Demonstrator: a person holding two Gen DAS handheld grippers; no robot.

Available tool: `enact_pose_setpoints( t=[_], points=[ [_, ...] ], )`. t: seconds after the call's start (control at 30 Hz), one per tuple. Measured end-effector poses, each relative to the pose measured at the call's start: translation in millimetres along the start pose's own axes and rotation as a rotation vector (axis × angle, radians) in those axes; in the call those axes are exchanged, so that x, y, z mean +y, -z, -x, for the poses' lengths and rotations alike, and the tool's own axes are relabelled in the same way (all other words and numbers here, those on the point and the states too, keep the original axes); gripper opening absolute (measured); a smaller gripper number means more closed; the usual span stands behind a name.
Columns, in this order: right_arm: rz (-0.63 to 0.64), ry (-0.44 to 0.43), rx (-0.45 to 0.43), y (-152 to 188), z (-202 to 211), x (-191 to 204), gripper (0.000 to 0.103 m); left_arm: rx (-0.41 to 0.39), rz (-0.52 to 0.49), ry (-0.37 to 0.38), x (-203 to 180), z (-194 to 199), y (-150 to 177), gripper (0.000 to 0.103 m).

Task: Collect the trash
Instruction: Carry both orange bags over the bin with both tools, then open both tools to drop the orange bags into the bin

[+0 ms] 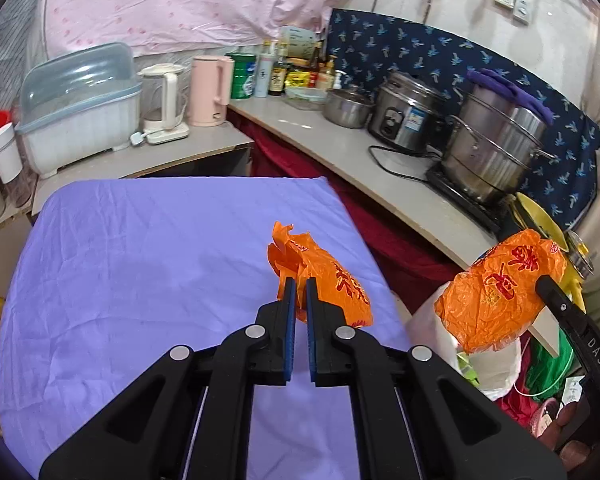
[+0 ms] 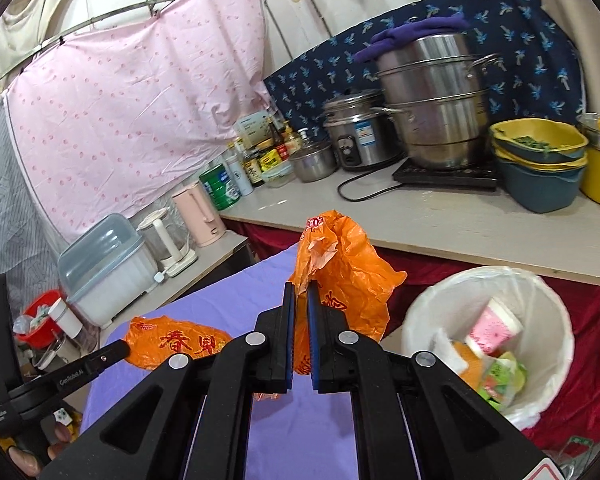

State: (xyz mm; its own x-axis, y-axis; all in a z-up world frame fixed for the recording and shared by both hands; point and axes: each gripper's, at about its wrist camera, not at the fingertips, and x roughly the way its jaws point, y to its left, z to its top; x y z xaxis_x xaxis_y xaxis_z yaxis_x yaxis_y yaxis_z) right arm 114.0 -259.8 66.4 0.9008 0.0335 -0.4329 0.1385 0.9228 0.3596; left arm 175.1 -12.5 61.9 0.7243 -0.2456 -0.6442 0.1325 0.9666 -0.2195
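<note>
Two crumpled orange plastic bags are in play, one per gripper. In the left wrist view the left gripper has its blue-padded fingers clenched on a fold of the first orange bag, which lies near the right edge of the purple tablecloth. The same view shows the second orange bag held up in the air off the table's right side, with a black finger of the right gripper against it and only a sliver of white liner below. The right wrist view fills in what that one lacks: the right gripper is pinched shut on the second orange bag, which hangs raised above the cloth's edge, and just to its right stands one white-lined trash bin, open, already holding a pink-and-white cup, a green wrapper and some orange and white scraps. It also shows the first orange bag lying flat on the purple tablecloth with the left gripper reaching it from the left, and a stack of yellow and blue basins on the counter that the left view barely catches. Both views share one tall steel steamer pot, one rice cooker, one pink kettle and one clear kettle.
</note>
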Motion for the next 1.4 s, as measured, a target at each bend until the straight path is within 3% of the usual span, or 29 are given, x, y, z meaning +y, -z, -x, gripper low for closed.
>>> enact_pose_setpoints(
  t=[0.43,0.7,0.97,1.27,1.3,1.4],
  points=[
    [-0.092,0.132,-0.058,-6,58,-100,0.006,-0.007,-0.180,0.156,-139,6,12,0.004],
    [-0.145,0.198,-0.046,1,64,-152,0.006,0.062,-0.269,0.220,-209,-25,32,0.005],
    [-0.184,0.228,-0.010,13,48,-183,0.006,0.139,-0.294,0.216,-232,-62,49,0.005],
    [-0.195,0.227,0.051,14,11,-194,0.008,0.165,-0.295,0.191,-236,-90,55,0.006],
    [-0.192,0.226,0.057,13,7,-194,0.011,0.165,-0.296,0.188,-236,-92,55,0.008],
    [-0.182,0.223,0.065,9,-2,-190,0.012,0.167,-0.288,0.173,-234,-96,55,0.031]
  ],
)
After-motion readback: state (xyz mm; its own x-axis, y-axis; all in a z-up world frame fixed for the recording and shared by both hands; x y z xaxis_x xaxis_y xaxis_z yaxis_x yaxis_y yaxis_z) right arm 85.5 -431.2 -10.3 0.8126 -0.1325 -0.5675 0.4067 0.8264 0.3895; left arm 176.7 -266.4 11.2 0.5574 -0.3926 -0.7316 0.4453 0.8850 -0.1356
